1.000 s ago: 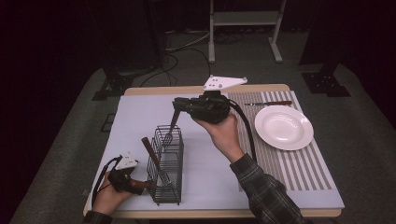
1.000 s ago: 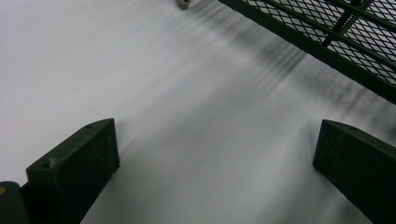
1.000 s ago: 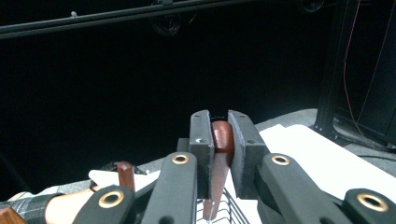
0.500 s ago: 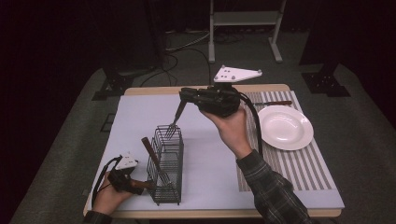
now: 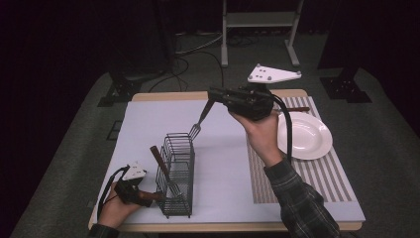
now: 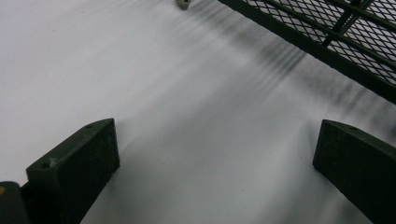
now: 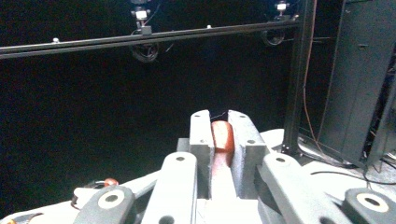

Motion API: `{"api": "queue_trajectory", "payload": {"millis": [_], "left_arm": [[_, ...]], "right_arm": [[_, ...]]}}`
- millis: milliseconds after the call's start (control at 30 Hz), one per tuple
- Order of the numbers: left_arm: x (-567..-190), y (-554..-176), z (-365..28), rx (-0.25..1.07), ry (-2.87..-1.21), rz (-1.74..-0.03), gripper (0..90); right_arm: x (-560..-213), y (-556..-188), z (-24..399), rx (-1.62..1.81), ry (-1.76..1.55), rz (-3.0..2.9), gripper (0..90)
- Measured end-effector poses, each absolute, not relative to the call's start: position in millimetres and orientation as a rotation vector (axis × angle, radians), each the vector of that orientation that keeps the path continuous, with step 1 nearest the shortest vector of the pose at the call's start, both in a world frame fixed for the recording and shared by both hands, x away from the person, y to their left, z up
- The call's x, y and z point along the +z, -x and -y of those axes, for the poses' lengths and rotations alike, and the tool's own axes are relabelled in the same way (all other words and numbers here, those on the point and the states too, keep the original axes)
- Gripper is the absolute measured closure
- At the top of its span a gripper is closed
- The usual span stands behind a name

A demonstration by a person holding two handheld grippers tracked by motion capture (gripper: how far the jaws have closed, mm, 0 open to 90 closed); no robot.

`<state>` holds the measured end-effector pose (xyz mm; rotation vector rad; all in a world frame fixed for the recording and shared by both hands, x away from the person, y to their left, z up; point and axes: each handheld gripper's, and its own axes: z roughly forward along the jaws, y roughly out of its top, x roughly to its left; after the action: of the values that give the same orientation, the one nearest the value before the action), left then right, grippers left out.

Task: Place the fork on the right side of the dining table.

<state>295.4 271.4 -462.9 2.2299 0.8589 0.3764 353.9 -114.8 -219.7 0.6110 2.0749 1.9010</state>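
Note:
My right gripper (image 5: 214,94) is held level above the middle of the table, shut on the handle of a fork (image 5: 202,117). The fork hangs down and to the left, its tines just above the far end of a black wire basket (image 5: 177,184). In the right gripper view the jaws pinch the reddish-brown handle (image 7: 223,138), with my right gripper (image 7: 219,122) pointing at a dark background. A utensil with a brown handle (image 5: 159,159) leans in the basket. My left gripper (image 5: 148,197) rests on the table at the basket's near left side. In the left gripper view my left gripper (image 6: 215,158) is open over the white mat, beside the basket's mesh (image 6: 327,37).
A white plate (image 5: 312,141) sits on a striped placemat (image 5: 302,188) at the right. Another brown-handled utensil (image 5: 296,109) lies behind the plate. A white mat (image 5: 223,168) covers the table's left and middle. Dark stands and cables lie beyond the far edge.
My right gripper has moved right and up with the fork, drawing the tines away from the basket's far end. The left hand has stayed in place.

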Motion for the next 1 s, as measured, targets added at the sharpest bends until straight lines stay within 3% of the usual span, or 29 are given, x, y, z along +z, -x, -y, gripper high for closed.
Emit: {"api": "queue_trajectory", "payload": {"millis": [1000], "left_arm": [[-462.9, -295.3, -271.4, 0.376, -2.23, -0.858, 0.0]], "right_arm": [[-270.6, -345.7, 166.4, 1.797, -0.766, -2.07, 80.4]]}}
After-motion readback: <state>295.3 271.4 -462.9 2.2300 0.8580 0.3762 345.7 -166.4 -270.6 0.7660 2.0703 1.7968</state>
